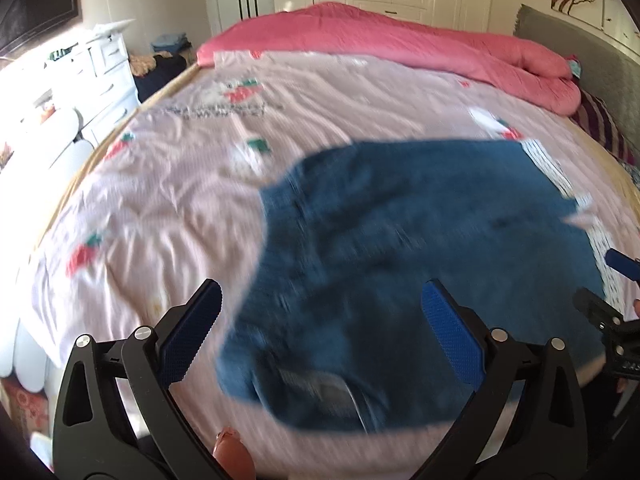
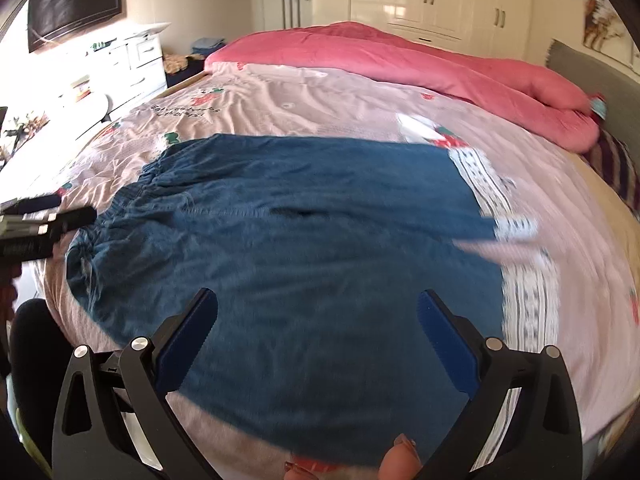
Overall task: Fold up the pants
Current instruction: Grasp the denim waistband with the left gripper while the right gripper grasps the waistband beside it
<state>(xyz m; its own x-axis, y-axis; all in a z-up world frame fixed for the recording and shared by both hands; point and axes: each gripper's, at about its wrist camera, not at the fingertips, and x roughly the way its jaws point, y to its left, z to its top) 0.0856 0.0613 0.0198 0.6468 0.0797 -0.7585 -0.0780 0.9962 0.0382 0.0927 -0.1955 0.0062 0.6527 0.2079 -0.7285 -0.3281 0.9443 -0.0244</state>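
Observation:
Blue denim pants [image 1: 420, 260] [image 2: 288, 248] lie flat on the pink bedsheet, folded over, with the gathered waistband at the left and a white patterned lining showing at the right edge. My left gripper [image 1: 320, 332] hovers open above the waistband end, with nothing between its blue pads. My right gripper [image 2: 318, 340] hangs open over the near edge of the pants, also holding nothing. The right gripper [image 1: 616, 280] shows at the right edge of the left wrist view, and the left gripper [image 2: 48, 220] shows at the left edge of the right wrist view. Both views are blurred.
A rolled pink quilt [image 1: 400, 40] [image 2: 400, 60] lies along the far side of the bed. A grey headboard [image 2: 592, 68] stands at the right. White drawers [image 1: 104, 68] and a wall television [image 2: 76, 4] are at the left, wardrobes behind. A fingertip [image 2: 400, 460] shows at the bottom.

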